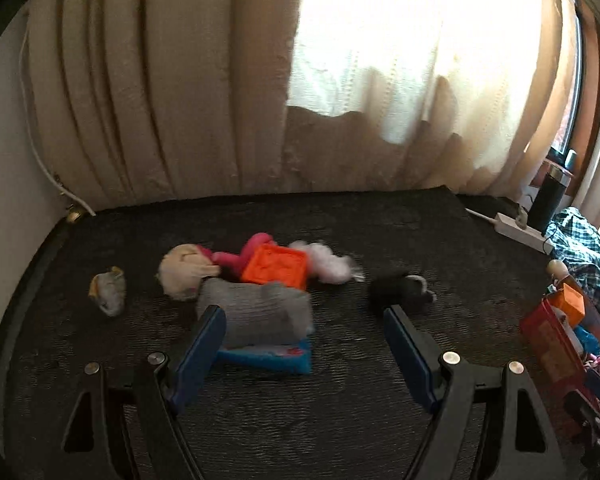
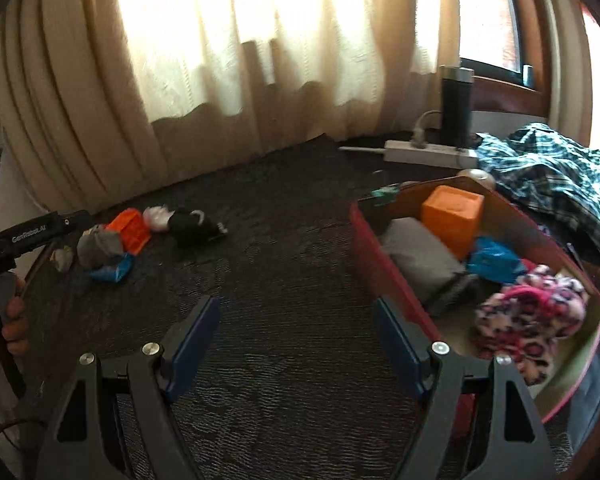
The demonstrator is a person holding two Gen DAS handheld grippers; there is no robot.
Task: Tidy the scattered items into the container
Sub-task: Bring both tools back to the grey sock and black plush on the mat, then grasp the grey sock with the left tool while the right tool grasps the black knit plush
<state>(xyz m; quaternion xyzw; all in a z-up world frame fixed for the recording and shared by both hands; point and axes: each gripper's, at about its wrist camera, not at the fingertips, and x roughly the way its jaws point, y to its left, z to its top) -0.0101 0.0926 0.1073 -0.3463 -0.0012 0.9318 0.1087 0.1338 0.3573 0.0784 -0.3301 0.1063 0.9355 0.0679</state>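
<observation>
Both tools spread apart, empty. Left tool [image 1: 304, 322] nearer: grey bundle [image 1: 260, 312] dead ahead, centre frame, long axis crosswise. Red container [image 2: 384, 264], part-filled, right of right tool [image 2: 296, 320].

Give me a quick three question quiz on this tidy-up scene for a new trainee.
1. True or false: both grippers, left gripper and right gripper, are open and hold nothing.
2. Which lies inside the red box? A) black sock B) orange cube C) grey roll
3. What blue thing lies under the grey roll?

Key: 1 true; 2 B; 3 a blue packet.
</observation>
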